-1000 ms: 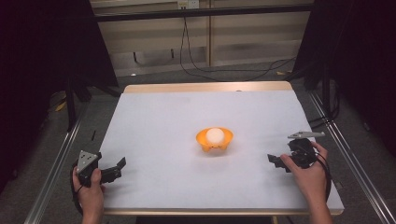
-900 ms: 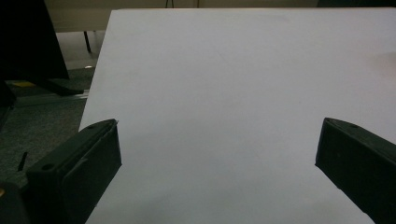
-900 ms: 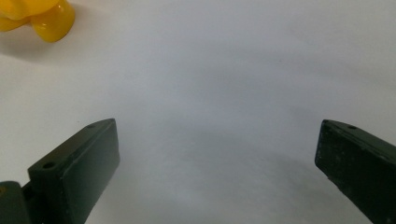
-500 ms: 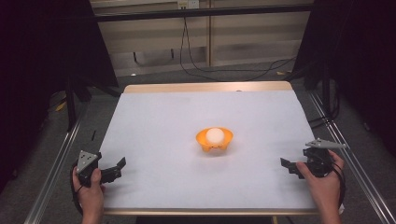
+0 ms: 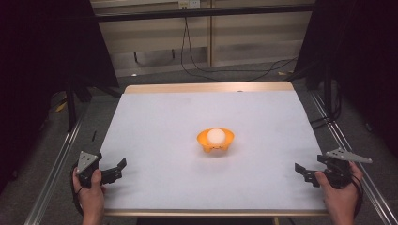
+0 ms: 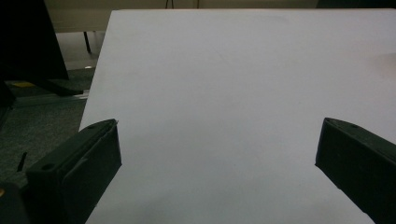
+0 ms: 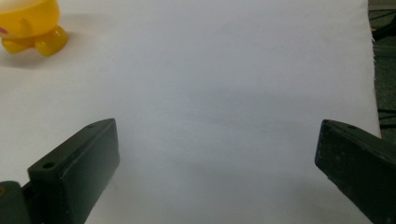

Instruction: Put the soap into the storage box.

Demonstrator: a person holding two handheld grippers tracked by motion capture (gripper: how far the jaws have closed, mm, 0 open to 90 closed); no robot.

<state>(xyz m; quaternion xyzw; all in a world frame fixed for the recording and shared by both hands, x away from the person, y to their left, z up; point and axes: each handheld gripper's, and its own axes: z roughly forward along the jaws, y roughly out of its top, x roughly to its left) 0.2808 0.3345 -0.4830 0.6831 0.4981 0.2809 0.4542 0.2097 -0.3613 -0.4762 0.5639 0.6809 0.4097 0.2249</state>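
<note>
Seemingly nothing is gripped: left gripper [image 5: 115,169] and right gripper [image 5: 305,172] are held wide-jawed at the table's [image 5: 155,122] near corners; a reach toward the orange bowl [image 5: 215,141] with its white ball [image 5: 216,135] is needed next.

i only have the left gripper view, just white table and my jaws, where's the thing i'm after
Observer: An orange bowl sits mid-table, right of and beyond your left gripper.
Operator: anything in it
Observer: A white ball rests inside.
Operator: where's the other gripper
Observer: The right gripper is at the table's near right edge, jaws wide open, holding nothing.
Operator: does it see the bowl
Observer: Yes, at the top left corner of the right gripper view.
</note>
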